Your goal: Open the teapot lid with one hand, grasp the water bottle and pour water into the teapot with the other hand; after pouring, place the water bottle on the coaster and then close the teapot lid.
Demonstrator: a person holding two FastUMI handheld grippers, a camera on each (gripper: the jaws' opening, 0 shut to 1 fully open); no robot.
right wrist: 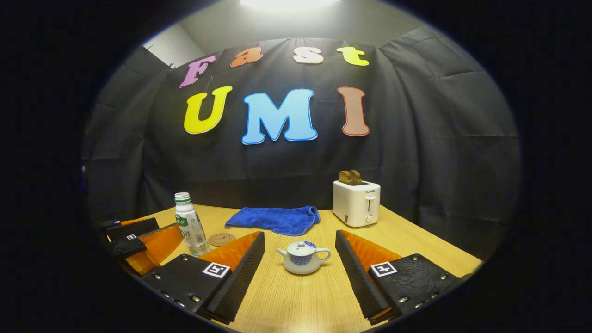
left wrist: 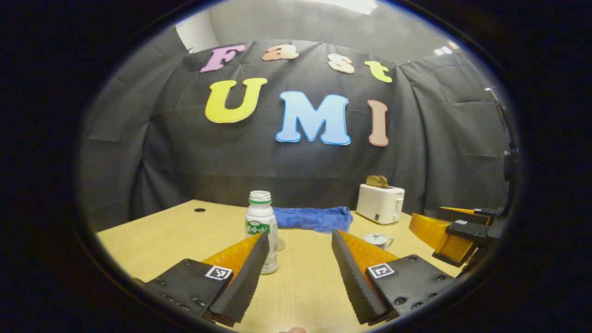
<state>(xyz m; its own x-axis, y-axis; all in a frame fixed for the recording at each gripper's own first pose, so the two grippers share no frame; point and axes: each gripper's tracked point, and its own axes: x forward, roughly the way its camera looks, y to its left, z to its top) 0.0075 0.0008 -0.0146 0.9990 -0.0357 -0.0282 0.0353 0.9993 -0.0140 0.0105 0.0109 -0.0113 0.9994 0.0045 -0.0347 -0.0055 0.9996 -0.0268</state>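
Observation:
A white water bottle (left wrist: 261,222) with a green label stands upright on the wooden table (left wrist: 305,286), just beyond my left gripper's left fingertip, which covers its lower edge. My left gripper (left wrist: 299,236) is open and holds nothing. A round coaster (left wrist: 281,244) peeks out behind the bottle. The small white teapot (right wrist: 303,258) with blue pattern sits with its lid (right wrist: 300,247) on, ahead of and between the fingers of my open right gripper (right wrist: 299,234). In the right gripper view, the bottle (right wrist: 190,224) and coaster (right wrist: 221,239) stand to the left. The teapot (left wrist: 378,239) also shows beside the left gripper's right finger.
A blue towel (right wrist: 275,218) lies at the back of the table, with a white toaster (right wrist: 356,201) holding toast to its right. The right gripper (left wrist: 434,231) hovers at the right in the left gripper view; the left gripper (right wrist: 152,243) sits at the left in the right gripper view.

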